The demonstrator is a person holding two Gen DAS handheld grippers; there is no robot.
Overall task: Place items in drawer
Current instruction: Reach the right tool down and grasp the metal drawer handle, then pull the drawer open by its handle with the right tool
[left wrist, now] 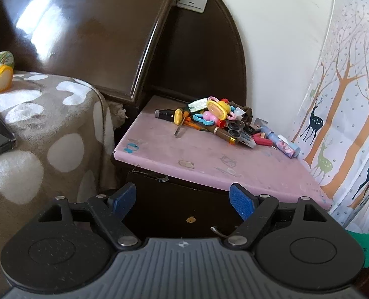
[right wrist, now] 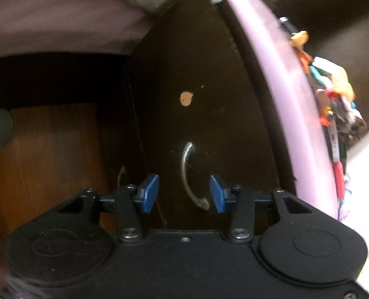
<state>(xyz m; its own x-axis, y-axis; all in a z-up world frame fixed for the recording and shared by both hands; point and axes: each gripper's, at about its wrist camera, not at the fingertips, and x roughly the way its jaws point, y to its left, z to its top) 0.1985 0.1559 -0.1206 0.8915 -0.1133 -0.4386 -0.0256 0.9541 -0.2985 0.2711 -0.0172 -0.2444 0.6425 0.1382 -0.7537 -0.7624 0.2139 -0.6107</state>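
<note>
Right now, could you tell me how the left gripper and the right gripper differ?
The left gripper stands wider than the right gripper. The left gripper faces the nightstand's pink top and clutter pile; the right gripper's pads straddle the drawer handle without pressing it. Both have blue pads.

L wrist cam: back, facing nightstand top (left wrist: 209, 154); R wrist cam: close on drawer front (right wrist: 204, 114); both share handle (right wrist: 188, 174).

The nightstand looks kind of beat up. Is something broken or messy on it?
Yes. The nightstand has a torn, peeling strip at its front edge just under the pink top, and a pale chipped spot on the dark front above the handle. Small toys and tools sit in a jumbled pile at the back.
</note>
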